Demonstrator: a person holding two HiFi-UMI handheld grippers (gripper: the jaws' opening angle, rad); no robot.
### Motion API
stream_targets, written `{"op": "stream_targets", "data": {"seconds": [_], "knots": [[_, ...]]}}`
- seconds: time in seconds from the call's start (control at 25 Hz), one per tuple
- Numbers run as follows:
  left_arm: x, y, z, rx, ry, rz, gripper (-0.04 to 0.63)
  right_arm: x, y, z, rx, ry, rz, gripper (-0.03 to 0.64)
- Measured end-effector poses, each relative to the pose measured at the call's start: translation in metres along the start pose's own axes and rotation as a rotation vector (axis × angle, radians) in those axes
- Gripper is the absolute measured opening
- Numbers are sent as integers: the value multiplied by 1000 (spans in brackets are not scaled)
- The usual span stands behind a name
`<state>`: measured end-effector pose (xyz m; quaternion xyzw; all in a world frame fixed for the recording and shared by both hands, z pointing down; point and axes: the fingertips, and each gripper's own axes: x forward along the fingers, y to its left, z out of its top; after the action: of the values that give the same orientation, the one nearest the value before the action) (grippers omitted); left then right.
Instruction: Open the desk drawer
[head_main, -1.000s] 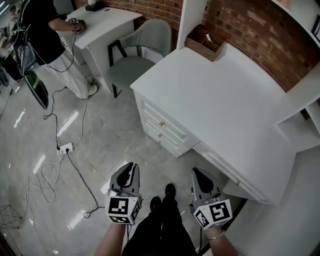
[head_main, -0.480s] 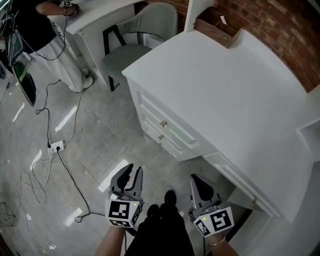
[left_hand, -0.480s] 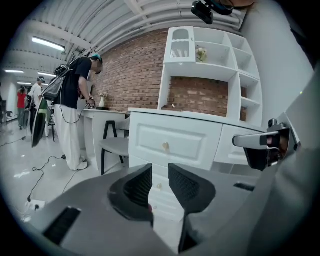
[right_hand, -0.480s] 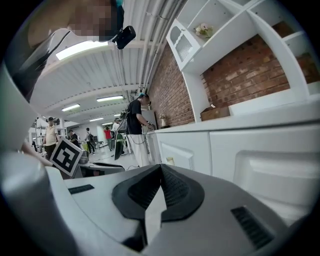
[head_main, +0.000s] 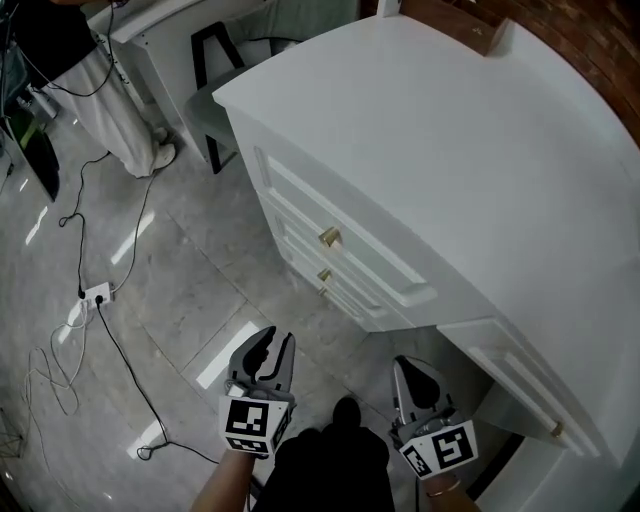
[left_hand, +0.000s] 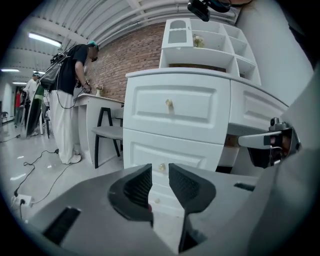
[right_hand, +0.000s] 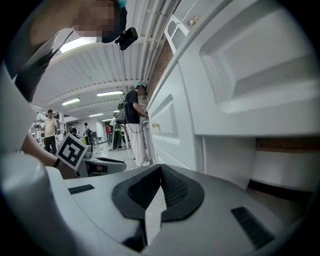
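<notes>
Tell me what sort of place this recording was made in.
Likely a staged room in a recording hall: a white desk by a brick wall, a power strip on the glossy floor, another person at a second desk.

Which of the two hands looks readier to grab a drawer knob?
Left, likely. The left gripper faces a drawer knob; its jaws have just been opening, nothing between them. The right gripper is shut and points along the desk front.

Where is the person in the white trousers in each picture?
Head view: the person is in the top left corner, mostly cut off.
Left gripper view: the person stands on the left.
Right gripper view: the person is near the middle, small and far.
Shared landmark: the white desk drawers, right of the person everywhere.
</notes>
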<state>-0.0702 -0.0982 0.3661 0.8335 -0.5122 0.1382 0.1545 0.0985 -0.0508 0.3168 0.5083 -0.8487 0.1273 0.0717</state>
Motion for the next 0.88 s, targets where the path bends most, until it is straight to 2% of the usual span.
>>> {"op": "stream_targets", "data": {"seconds": [0.44,0.88], "knots": [[87,13,-108,23,34,-57,126,23,-45,-102,10,-5,-30,5],[168,17,-187,48,40,-105,147,40,-88,-177,-12,-9,-72,5]]}}
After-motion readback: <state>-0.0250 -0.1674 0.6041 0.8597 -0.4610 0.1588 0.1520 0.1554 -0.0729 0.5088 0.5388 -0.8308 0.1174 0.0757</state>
